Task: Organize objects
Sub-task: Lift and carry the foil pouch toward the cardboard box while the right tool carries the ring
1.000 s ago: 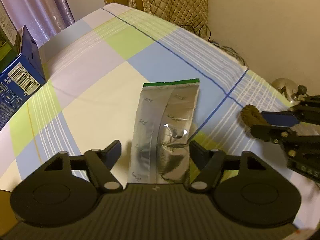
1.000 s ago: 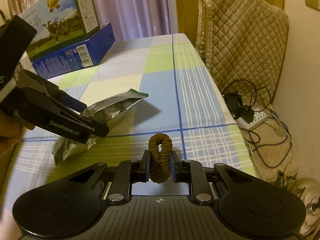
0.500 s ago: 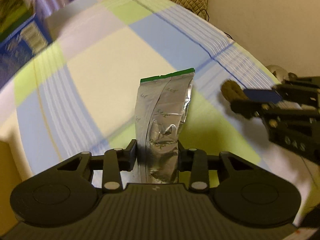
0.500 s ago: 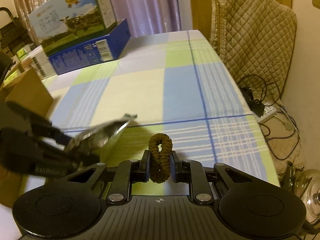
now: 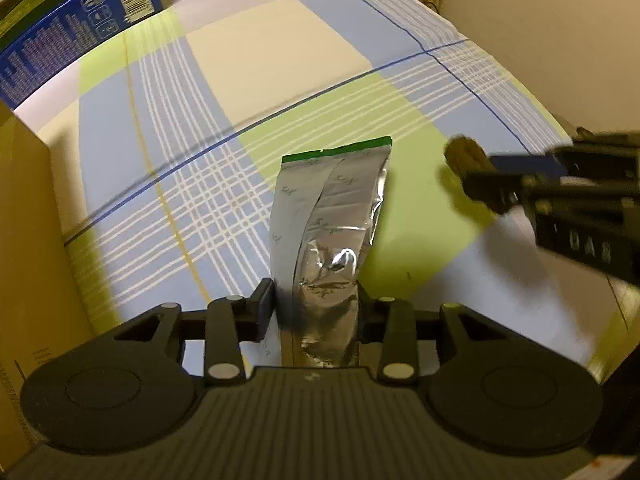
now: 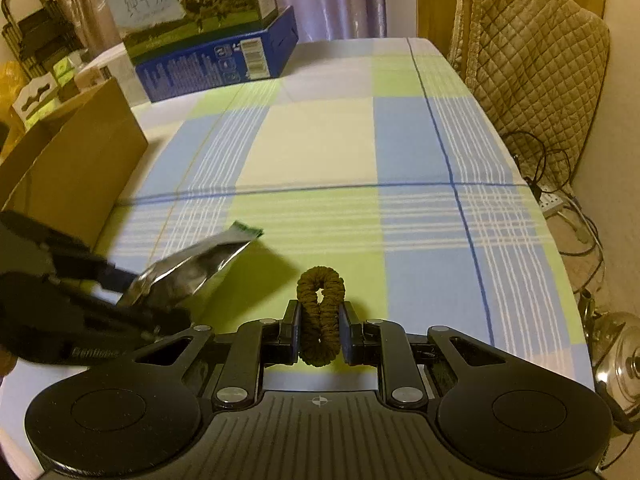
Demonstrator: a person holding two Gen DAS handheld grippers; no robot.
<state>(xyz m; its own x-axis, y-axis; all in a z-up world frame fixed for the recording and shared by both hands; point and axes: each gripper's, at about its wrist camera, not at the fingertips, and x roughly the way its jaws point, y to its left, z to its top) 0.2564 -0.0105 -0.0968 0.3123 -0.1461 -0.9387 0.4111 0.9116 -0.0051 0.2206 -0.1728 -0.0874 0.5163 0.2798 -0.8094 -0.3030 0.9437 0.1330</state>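
Since earlier frame, both hand-held grippers carried leftward toward cardboard box [image 6: 76, 168]; foil pouch, then lying loose, now lifted off bench.

Bench [image 6: 320, 148] under checked cloth, mostly bare. Milk cartons [image 6: 208, 28] at far end.

Left hand-held gripper [image 5: 316, 312] clamped on silver foil pouch [image 5: 332, 216], jaws opening slightly, pouch between pads.

Right hand-held gripper [image 6: 320, 332] squeezed together on brown hair scrunchie [image 6: 320, 304].

Step, judged: carrying both items to box. Next move calls for positioning over box opening, then release.
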